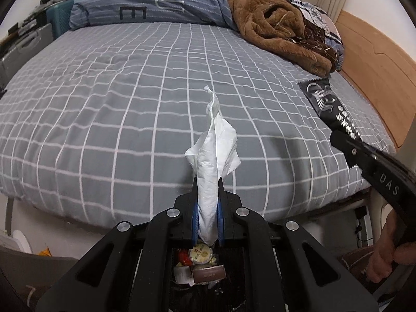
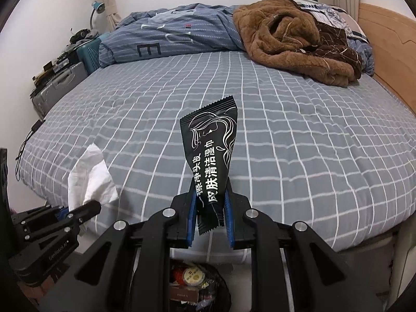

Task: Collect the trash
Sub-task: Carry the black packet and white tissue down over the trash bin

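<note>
My left gripper (image 1: 207, 184) is shut on a crumpled white tissue (image 1: 214, 153) that stands up between its blue pads, held in the air at the bed's near edge. The tissue also shows in the right wrist view (image 2: 89, 174). My right gripper (image 2: 210, 189) is shut on a black wet-wipe packet (image 2: 212, 153) with white line art and Chinese text. The packet also shows in the left wrist view (image 1: 329, 104). A trash bin with a black bag (image 2: 200, 283), holding wrappers and a small box, sits on the floor right below both grippers, and also shows in the left wrist view (image 1: 202, 265).
The bed with a grey checked sheet (image 2: 286, 143) fills the view ahead. A brown fleece blanket (image 2: 291, 36) and a blue striped duvet (image 2: 176, 33) lie at its far side. A wooden headboard (image 2: 390, 59) is on the right. Suitcases (image 2: 59, 85) stand at the left.
</note>
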